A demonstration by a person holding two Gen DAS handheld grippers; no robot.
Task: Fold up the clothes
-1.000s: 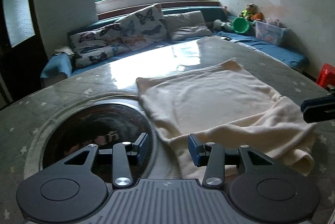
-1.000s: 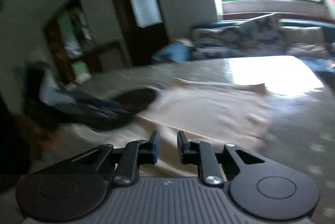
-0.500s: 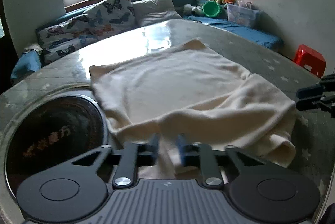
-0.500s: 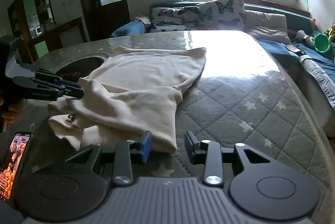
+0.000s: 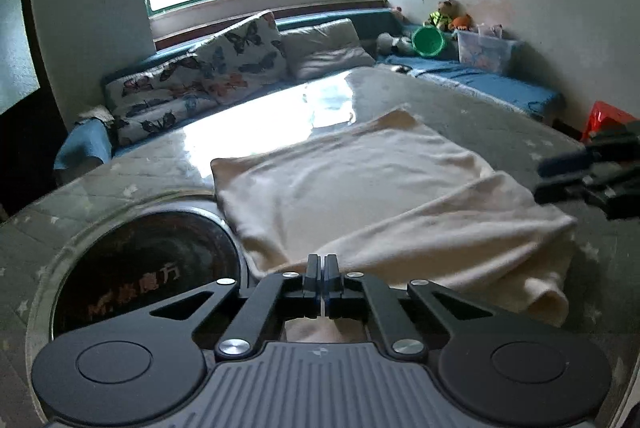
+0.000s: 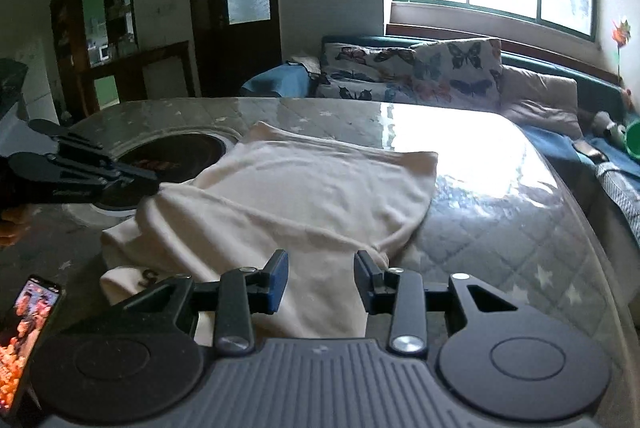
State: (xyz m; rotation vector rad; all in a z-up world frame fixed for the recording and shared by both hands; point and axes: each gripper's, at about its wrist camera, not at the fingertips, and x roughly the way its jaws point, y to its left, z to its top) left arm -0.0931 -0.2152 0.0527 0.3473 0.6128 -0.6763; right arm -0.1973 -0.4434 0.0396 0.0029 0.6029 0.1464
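A cream garment (image 5: 372,195) lies on the quilted table, its near part folded over into a thick band. My left gripper (image 5: 322,268) is shut on the garment's near left edge; the cloth shows below the closed fingertips. In the right wrist view the same garment (image 6: 304,195) spreads ahead, and the left gripper (image 6: 154,183) pinches its left corner, lifting a ridge. My right gripper (image 6: 320,274) is open, its fingers either side of the garment's near edge. It shows at the right edge of the left wrist view (image 5: 540,177).
A round dark inset (image 5: 148,268) sits in the table at the garment's left. A phone (image 6: 28,324) with a lit screen lies at the near left. A sofa with butterfly cushions (image 5: 224,67) and a window stand behind. A red stool (image 5: 608,117) is at the right.
My left gripper has closed on the garment's near edge and pulled it up a little. My right gripper has opened wider and moved in over the garment's near right edge.
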